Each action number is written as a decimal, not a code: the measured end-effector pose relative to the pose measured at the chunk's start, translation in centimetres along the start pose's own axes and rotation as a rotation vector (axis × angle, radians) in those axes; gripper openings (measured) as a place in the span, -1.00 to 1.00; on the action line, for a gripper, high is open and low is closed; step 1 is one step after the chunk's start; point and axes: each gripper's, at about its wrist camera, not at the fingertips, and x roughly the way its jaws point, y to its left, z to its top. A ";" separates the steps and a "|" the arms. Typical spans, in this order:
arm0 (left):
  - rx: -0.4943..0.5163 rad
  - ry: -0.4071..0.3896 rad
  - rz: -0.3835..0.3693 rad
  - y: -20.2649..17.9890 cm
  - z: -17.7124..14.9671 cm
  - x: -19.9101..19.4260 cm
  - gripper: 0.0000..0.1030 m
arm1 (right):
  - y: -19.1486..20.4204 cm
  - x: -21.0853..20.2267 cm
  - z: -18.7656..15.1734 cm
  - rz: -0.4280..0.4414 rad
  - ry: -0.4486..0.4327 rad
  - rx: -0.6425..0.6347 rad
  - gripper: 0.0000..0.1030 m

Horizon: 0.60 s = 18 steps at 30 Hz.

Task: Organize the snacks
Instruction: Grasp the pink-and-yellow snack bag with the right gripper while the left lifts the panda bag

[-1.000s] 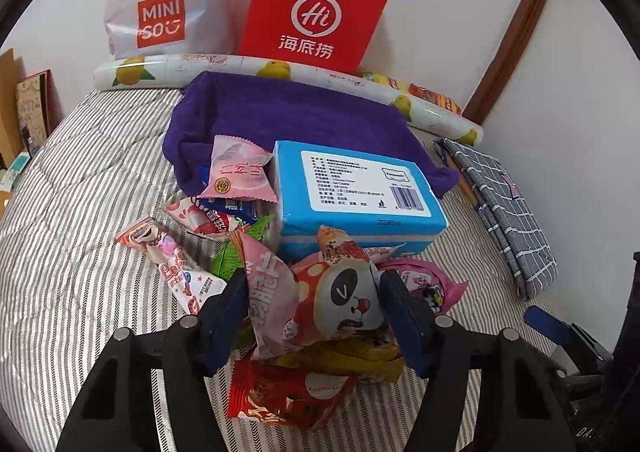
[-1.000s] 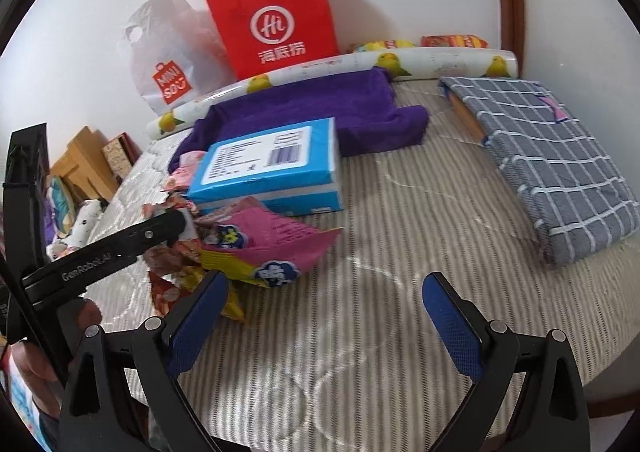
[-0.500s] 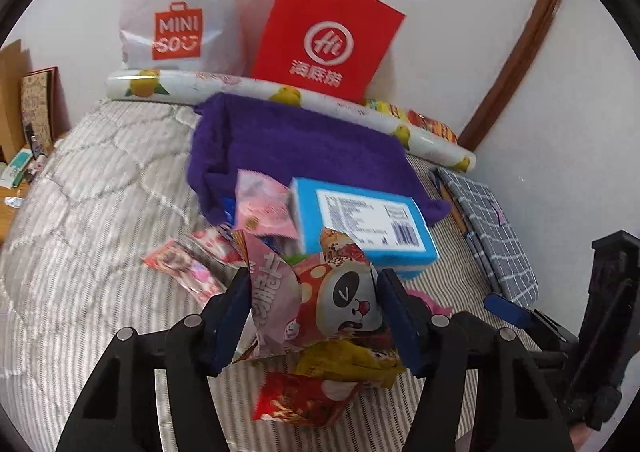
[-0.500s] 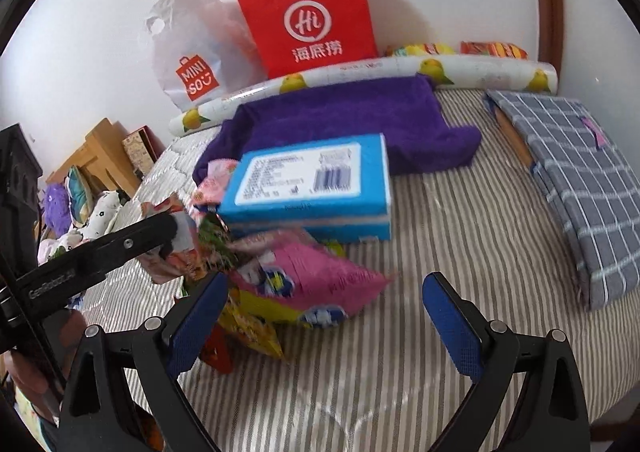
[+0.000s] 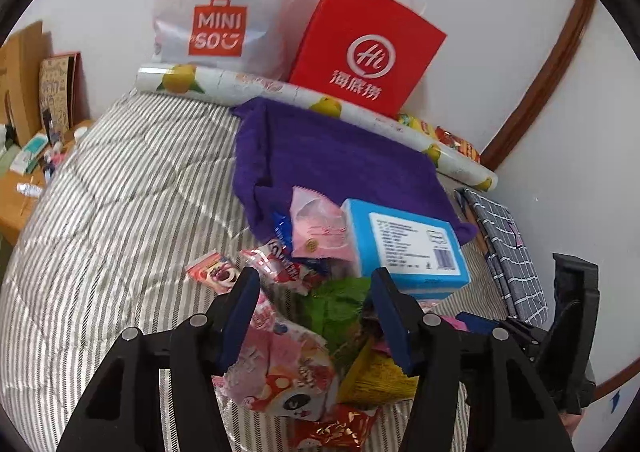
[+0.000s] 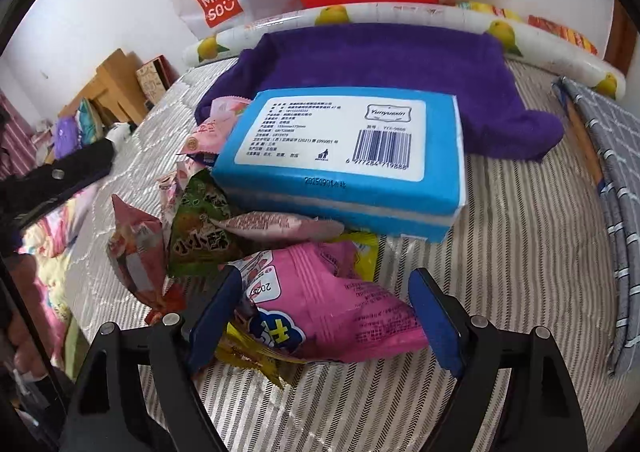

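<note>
A heap of snack packets lies on the striped bed beside a blue tissue pack (image 5: 408,244) (image 6: 344,155). My left gripper (image 5: 316,316) is open above the heap; a pink and red panda packet (image 5: 280,368) lies below its fingers, with a green packet (image 5: 336,308) between them. My right gripper (image 6: 324,316) is open, its fingers on either side of a bright pink packet (image 6: 332,316) that lies on the bed. A green packet (image 6: 200,223) and a yellow one (image 6: 256,356) lie next to it.
A purple towel (image 5: 336,155) (image 6: 384,59) lies behind the tissue pack. A fruit-print roll (image 5: 304,99), a red paper bag (image 5: 364,51) and a white Miniso bag (image 5: 220,11) stand against the wall. A grey checked cloth (image 6: 608,155) lies at the right; a wooden desk (image 5: 20,187) stands at the left.
My left gripper let go of the panda packet, which dropped onto the heap, and it rose. My right gripper moved forward and down around the bright pink packet.
</note>
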 end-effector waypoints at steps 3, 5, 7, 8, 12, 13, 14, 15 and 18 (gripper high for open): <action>-0.015 0.020 -0.004 0.8 -0.1 0.1 0.06 | 0.5 0.7 0.0 -0.003 0.031 -0.028 0.66; -0.008 0.028 -0.008 1.2 -0.2 -0.2 0.10 | 0.9 1.3 0.1 -0.019 0.045 -0.051 0.67; 0.004 0.029 0.000 1.4 -0.5 -0.7 0.17 | 1.1 1.8 0.2 -0.022 0.057 -0.058 0.69; 0.009 0.031 0.005 1.5 -0.7 -0.9 0.22 | 1.1 1.8 0.3 -0.020 0.063 -0.061 0.69; 0.014 0.039 0.017 2.1 -1.5 -1.3 0.28 | 0.9 1.7 0.2 -0.027 0.087 -0.076 0.69; 0.012 0.043 0.018 2.3 -1.6 -1.3 0.28 | 0.7 1.4 0.1 -0.036 0.087 -0.077 0.67; 0.010 0.048 0.018 2.4 -1.9 -1.2 0.28 | 0.4 1.1 -0.1 -0.052 0.084 -0.074 0.67; 0.011 0.052 0.017 2.4 -2.1 -1.2 0.28 | 0.1 0.9 -0.3 -0.060 0.083 -0.069 0.64; 0.023 0.068 0.020 2.4 -2.8 -1.2 0.34 | -0.9 0.1 -1.1 -0.078 0.077 -0.053 0.62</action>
